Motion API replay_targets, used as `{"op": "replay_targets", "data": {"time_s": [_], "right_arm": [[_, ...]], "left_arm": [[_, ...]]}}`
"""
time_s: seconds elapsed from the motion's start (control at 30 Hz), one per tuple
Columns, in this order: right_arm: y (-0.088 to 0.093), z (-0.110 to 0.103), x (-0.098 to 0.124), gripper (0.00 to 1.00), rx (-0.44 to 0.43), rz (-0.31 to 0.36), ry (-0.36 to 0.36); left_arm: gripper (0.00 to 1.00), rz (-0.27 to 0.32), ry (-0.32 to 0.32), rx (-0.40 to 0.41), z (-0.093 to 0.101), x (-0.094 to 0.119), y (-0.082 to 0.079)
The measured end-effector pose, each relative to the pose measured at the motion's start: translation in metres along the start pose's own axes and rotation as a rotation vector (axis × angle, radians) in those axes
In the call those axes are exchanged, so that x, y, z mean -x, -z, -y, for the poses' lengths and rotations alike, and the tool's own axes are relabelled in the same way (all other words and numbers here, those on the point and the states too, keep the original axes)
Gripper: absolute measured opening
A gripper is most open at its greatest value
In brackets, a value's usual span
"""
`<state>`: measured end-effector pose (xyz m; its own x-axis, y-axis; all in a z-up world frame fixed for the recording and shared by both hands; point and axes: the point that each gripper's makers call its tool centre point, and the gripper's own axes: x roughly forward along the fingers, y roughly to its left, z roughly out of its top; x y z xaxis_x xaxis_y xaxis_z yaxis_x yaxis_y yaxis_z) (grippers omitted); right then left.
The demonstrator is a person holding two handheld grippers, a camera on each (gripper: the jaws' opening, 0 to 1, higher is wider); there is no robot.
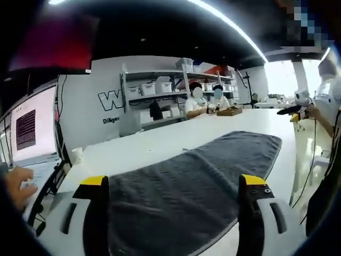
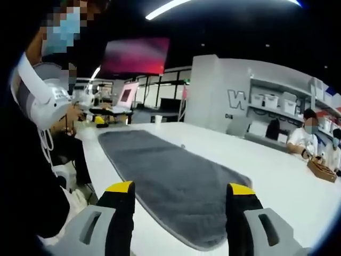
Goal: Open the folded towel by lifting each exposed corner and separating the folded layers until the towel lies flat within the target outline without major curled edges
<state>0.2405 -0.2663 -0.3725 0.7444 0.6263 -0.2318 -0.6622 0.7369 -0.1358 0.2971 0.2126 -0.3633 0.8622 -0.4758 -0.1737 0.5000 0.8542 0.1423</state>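
Both your left gripper [image 1: 173,184] and right gripper [image 2: 180,189] stand wide open, holding nothing; the grey towel [image 1: 202,170] already lies flat on the white table [image 1: 160,141], apparently unfolded.

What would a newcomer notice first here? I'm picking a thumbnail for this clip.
The long dark grey towel stretched across the white table, lying between the open jaws of the left hand-held gripper. In the right gripper view it runs away from the right hand-held gripper, also open.
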Motion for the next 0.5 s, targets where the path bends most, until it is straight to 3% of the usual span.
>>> {"op": "replay_targets", "data": {"time_s": [0.1, 0.5], "right_arm": [[0.002, -0.001, 0.001, 0.7, 0.001, -0.007, -0.004], [0.0, -0.005, -0.004, 0.71, 0.01, 0.001, -0.021]], "left_arm": [[0.99, 0.034, -0.004, -0.016, 0.003, 0.007, -0.006], [0.99, 0.01, -0.041, 0.017, 0.003, 0.017, 0.0]]}}
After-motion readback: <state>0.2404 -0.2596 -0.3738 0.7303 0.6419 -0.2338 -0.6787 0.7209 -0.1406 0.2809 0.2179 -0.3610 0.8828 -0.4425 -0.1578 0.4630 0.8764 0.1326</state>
